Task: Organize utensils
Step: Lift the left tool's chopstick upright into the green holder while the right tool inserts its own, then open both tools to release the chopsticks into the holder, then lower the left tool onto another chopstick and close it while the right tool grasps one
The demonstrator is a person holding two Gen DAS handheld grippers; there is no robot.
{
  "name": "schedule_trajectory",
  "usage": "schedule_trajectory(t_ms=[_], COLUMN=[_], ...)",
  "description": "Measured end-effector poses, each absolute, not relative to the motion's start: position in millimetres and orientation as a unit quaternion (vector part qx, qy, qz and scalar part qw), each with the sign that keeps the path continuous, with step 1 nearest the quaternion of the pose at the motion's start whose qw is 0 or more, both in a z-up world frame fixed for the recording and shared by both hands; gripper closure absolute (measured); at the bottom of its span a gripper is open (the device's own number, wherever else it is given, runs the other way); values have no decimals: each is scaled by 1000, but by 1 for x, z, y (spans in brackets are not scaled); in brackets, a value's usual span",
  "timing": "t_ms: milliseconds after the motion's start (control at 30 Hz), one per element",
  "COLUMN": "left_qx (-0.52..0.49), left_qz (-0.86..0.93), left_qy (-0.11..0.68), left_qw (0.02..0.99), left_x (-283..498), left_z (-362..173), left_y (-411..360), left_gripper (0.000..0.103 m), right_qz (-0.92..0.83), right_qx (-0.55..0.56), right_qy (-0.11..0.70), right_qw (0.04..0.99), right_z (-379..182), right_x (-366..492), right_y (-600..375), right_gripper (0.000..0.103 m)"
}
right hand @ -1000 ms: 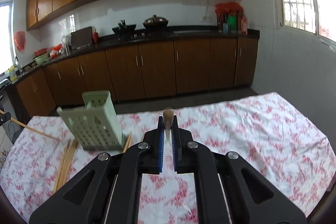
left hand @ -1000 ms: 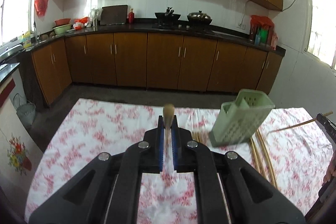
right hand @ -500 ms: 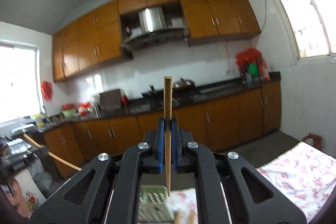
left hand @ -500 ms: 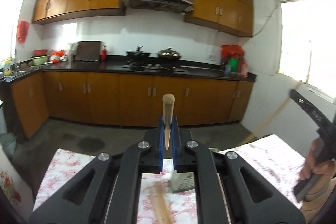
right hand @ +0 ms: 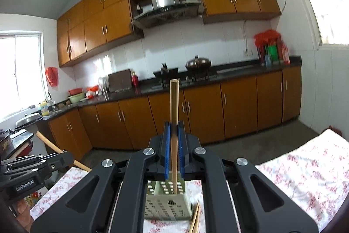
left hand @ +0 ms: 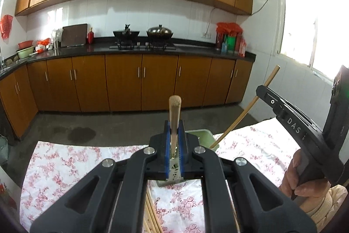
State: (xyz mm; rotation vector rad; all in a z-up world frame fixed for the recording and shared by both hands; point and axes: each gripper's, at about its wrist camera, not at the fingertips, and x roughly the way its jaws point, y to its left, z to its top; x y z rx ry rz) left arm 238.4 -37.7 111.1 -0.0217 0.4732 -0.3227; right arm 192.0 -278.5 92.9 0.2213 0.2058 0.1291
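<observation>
My left gripper (left hand: pixel 173 141) is shut on a wooden chopstick (left hand: pixel 174 115) that stands upright, its lower end over the pale green perforated utensil holder (left hand: pixel 201 134) on the table. My right gripper (right hand: pixel 173 145) is shut on another chopstick (right hand: pixel 174 115), also upright, its tip reaching down into the holder (right hand: pixel 168 204). In the left wrist view the right gripper (left hand: pixel 260 88) and its chopstick (left hand: pixel 244 108) slant in from the right, tip at the holder's rim. The left gripper (right hand: pixel 65 155) shows at the left of the right wrist view.
The table wears a white cloth with red flowers (left hand: pixel 65 167). Several loose chopsticks lie on it beside the holder (left hand: pixel 150 215), and they also show in the right wrist view (right hand: pixel 195 220). Kitchen cabinets (left hand: pixel 141 80) and a stove counter stand behind the table.
Both grippers rose from low over the table and tilted their chopsticks upright, then came down over the holder. The right chopstick's tip now sits in the holder.
</observation>
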Motion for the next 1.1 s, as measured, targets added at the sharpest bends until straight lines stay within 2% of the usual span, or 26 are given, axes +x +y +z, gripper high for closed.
schedule_trajectory(t_ms=[167, 200, 233, 300, 333, 467, 567, 667, 800, 833, 900, 933, 967, 1100], left_qx=[-12, -15, -17, -20, -21, -32, -49, -75, -98, -100, -99, -100, -99, -93], left_qz=[-158, -159, -158, -157, -158, -155, -152, -144, -108, -94, -70, -59, -56, -59], left_qy=[259, 262, 262, 258, 254, 233, 209, 184, 178, 189, 228, 261, 287, 370], left_qw=[953, 952, 952, 953, 954, 960, 965, 969, 973, 972, 966, 958, 951, 923], left_x=[249, 250, 251, 247, 246, 236, 224, 205, 181, 178, 178, 181, 183, 185], left_z=[88, 86, 85, 85, 87, 96, 107, 114, 102, 90, 64, 41, 23, -36], left_y=[-40, -40, -39, -35, -31, -20, -8, 11, 39, 46, 56, 61, 63, 60], left_gripper=[95, 95, 95, 93, 92, 77, 73, 65, 61, 61, 61, 61, 63, 77], right_qz=[65, 67, 67, 63, 61, 56, 38, 19, 2, 4, 16, 24, 33, 40], right_qx=[102, 100, 99, 97, 98, 108, 119, 121, 111, 105, 92, 92, 93, 98], right_qy=[123, 125, 125, 121, 116, 104, 99, 117, 224, 250, 324, 355, 386, 424], right_qw=[985, 985, 985, 986, 987, 987, 987, 985, 968, 963, 941, 930, 917, 899], right_z=[87, 88, 89, 92, 94, 101, 103, 92, 37, 22, -20, -39, -60, -96], right_x=[195, 193, 192, 188, 184, 169, 150, 140, 147, 150, 160, 163, 166, 168], right_y=[-273, -273, -273, -276, -277, -288, -302, -314, -320, -319, -312, -308, -304, -295], right_gripper=[95, 92, 88, 65, 63, 60, 58, 58, 59, 62, 80, 84, 88, 89])
